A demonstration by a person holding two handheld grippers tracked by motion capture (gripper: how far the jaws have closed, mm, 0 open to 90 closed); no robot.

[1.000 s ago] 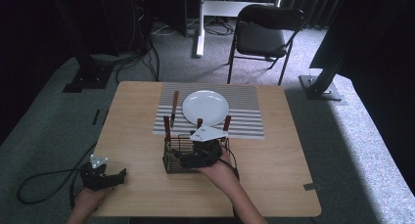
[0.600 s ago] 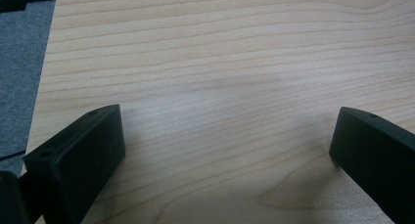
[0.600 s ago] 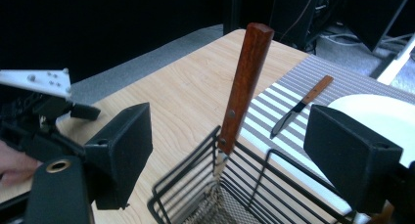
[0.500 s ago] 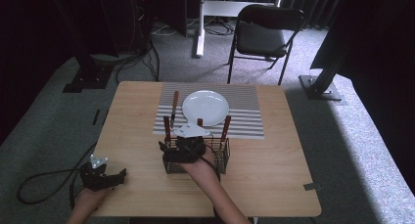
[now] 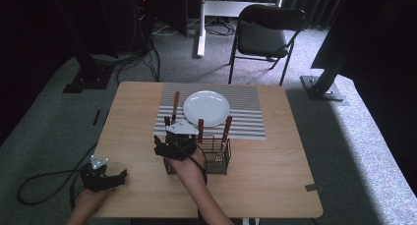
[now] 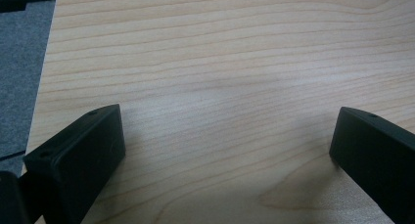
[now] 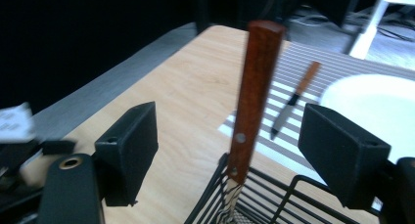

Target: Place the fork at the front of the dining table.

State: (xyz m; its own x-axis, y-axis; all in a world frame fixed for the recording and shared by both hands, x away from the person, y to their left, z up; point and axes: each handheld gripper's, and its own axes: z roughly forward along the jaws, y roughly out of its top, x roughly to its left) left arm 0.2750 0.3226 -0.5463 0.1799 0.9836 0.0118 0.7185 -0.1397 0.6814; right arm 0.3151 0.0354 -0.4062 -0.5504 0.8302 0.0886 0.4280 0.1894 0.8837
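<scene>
Wooden-handled knife (image 7: 255, 97), no legible markings

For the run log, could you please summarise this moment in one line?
right gripper: open, closing around wooden-handled utensil, not pressing | utensil: upright in wire caddy | left gripper: open over table

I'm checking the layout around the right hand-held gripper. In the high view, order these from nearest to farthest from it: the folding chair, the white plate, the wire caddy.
From the right hand-held gripper:
1. Wire caddy, right beside it, at its left end.
2. White plate, just beyond, on the striped mat.
3. Folding chair, on the floor past the table's far edge.
</scene>
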